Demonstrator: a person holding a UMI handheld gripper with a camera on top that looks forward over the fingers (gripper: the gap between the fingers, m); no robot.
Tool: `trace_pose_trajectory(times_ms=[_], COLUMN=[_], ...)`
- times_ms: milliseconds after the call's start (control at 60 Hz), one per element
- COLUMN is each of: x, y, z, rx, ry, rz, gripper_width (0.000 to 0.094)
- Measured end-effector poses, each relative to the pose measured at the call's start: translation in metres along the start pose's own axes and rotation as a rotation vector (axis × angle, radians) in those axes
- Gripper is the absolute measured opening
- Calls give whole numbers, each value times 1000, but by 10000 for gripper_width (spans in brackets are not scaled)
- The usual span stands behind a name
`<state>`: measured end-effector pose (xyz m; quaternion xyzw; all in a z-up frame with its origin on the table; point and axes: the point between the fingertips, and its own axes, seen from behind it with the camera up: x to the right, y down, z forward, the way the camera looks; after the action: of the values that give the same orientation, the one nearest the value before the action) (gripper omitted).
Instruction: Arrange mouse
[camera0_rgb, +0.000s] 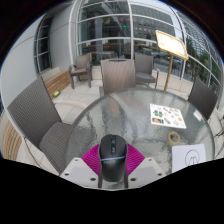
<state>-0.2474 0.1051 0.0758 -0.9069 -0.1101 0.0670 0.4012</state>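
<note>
The claw (112, 165) has a dark grey, rounded plastic computer mouse (112, 155) between its two fingers, the magenta pads (92, 160) pressed against the mouse's left and right sides so that the opening is just the width of the mouse. The mouse points forward along the fingers, its scroll wheel facing up, and whether it rests on the surface below or is lifted off it cannot be told.

Under and ahead of the claw spreads a round glass tabletop (120, 110), see-through, with the pale paved floor (95, 100) showing through it. Ahead and to the right of the claw a printed sheet with green and coloured pictures (166, 114) lies flat on the glass; closer in on the right lies a white card with a thin drawn outline (191, 155).

Grey woven-mesh chairs (45, 125) ring the tabletop, one just left of the claw and others (117, 74) on the far side. Beyond them stand a wooden easel-like stand with a light panel (170, 45) and tall glass walls with metal frames (100, 25)
</note>
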Motion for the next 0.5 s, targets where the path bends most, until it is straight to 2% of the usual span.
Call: trace_pose_trajectory(times_ms=[67, 150, 217, 283, 333, 400, 500], x=[38, 96, 144, 198, 238, 282, 341], y=[-72, -132, -164, -172, -169, -138, -68], z=[-49, -112, -149, -177, -182, -175, -128], rx=[113, 238, 314, 356, 365, 339, 205], ry=[39, 85, 110, 159, 189, 193, 211], rz=[-12, -11, 8, 6, 13, 46, 76], gripper_width=[294, 294, 293, 294, 294, 292, 291])
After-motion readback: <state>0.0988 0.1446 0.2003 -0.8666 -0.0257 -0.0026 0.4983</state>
